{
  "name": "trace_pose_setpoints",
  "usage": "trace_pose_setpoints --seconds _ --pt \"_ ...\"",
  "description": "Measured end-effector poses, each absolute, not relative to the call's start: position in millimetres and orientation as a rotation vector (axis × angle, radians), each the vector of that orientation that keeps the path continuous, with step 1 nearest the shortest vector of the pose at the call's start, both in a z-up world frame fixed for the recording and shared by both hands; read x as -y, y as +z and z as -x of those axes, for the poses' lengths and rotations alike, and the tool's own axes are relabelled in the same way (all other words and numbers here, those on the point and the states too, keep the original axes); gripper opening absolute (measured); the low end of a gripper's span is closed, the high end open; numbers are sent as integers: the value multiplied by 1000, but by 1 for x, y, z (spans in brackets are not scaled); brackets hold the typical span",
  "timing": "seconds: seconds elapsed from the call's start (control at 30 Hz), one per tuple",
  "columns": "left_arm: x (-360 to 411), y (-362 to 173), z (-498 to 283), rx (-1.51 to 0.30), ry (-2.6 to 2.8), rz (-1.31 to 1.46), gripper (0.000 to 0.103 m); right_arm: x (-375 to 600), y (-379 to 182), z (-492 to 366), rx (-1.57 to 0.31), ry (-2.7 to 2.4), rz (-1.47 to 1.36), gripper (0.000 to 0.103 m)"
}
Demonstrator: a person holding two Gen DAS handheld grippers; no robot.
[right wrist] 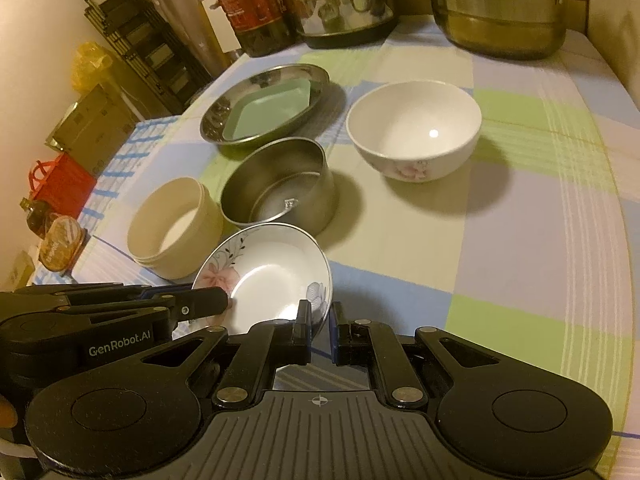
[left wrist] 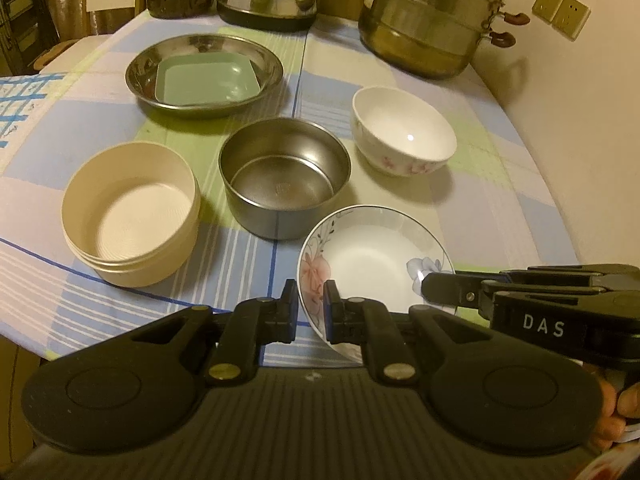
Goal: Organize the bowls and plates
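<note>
Both grippers pinch the flowered plate's (left wrist: pixel 372 264) rim, left gripper (left wrist: pixel 311 312) and right gripper (right wrist: pixel 321 330) sharing its weight. It hangs near the steel bowl (left wrist: pixel 282 176), likely bound for the far steel dish (left wrist: pixel 204 76).

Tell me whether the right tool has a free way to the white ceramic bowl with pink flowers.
Probably not yet: the right tool is shut on the rim of the shallow flower-printed plate, which the left tool also grips. The cloth toward the white ceramic bowl looks bare, though.

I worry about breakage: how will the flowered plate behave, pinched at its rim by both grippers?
The flowered plate looks glazed, so probably slippery and brittle. The left gripper and right gripper pinch only its thin rim, so it may tilt or slip.
</note>
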State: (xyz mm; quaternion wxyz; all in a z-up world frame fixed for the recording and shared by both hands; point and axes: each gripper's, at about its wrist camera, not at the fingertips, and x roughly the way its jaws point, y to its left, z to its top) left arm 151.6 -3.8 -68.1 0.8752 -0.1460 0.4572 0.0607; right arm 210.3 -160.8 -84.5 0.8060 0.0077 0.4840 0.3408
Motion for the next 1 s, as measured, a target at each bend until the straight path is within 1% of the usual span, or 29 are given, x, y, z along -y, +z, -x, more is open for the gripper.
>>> trace_pose_setpoints --seconds 0.37,0.73,1.0 --pt "-19 -45 -157 -897 149 308 11 137 -64 -222 -993 755 -23 9" --pt "-74 -24 -189 -856 147 305 11 87 -46 -249 -953 760 -31 9" --pt "-115 -20 -222 -844 132 297 11 49 -42 -278 -937 748 -33 9"
